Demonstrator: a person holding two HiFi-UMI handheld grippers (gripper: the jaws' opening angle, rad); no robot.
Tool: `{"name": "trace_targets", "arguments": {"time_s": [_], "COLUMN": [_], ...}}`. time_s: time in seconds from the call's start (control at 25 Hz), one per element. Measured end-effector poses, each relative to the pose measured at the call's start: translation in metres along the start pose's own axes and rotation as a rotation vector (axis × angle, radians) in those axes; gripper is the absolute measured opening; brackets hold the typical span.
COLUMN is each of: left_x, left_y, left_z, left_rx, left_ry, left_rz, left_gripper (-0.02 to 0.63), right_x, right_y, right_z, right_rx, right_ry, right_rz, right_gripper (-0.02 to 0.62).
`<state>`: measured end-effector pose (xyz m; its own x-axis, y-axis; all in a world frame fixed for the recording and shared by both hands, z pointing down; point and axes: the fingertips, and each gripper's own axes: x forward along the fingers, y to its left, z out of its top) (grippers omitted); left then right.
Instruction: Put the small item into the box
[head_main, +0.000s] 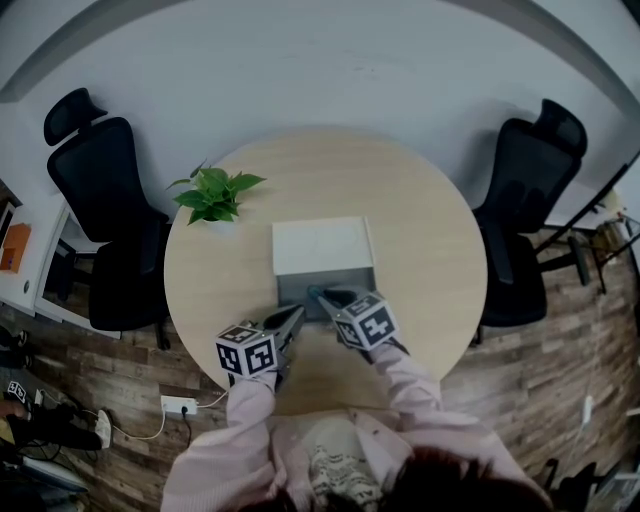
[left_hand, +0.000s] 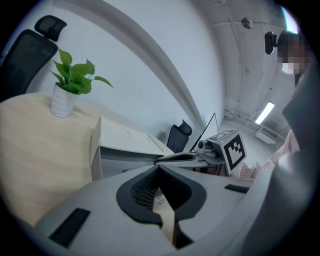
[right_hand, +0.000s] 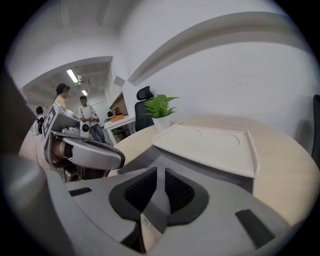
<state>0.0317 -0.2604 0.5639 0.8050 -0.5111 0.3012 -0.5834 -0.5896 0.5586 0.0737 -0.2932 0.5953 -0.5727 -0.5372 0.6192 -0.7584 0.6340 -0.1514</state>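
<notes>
Wood table (head_main: 420, 230) bears white box (head_main: 322, 245); left gripper (head_main: 296, 314), right gripper (head_main: 318, 294) fingers pressed together.

1. The box (head_main: 323, 245) has its inside hidden by its top in every view.
2. A teal bit (head_main: 312, 290) at the tip of the right claw (head_main: 320, 295) is too small to tell.
3. The surface (head_main: 425, 235) hides part of each chair (head_main: 105, 190).
4. The person's head (head_main: 450, 485) is cut by the bottom edge.
5. Distant people (right_hand: 89, 116) are too small to make out.

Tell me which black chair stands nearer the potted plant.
The chair on the head view's left: the plant sits beside it, the other chair across the table.
</notes>
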Motion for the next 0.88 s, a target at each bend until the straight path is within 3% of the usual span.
{"name": "trace_targets", "arguments": {"time_s": [0.28, 0.88], "left_x": [-0.001, -0.002], "left_y": [-0.007, -0.017], "left_z": [0.003, 0.006], "left_rx": [0.050, 0.127], "left_ry": [-0.008, -0.025], "left_rz": [0.000, 0.008], "left_gripper": [0.009, 0.009], "right_x": [-0.010, -0.028], "right_y": [0.008, 0.018], "right_z": [0.015, 0.023], "right_rx": [0.032, 0.081], "right_ry": [-0.100, -0.216], "right_rz": [0.024, 0.082], "right_gripper": [0.002, -0.002]}}
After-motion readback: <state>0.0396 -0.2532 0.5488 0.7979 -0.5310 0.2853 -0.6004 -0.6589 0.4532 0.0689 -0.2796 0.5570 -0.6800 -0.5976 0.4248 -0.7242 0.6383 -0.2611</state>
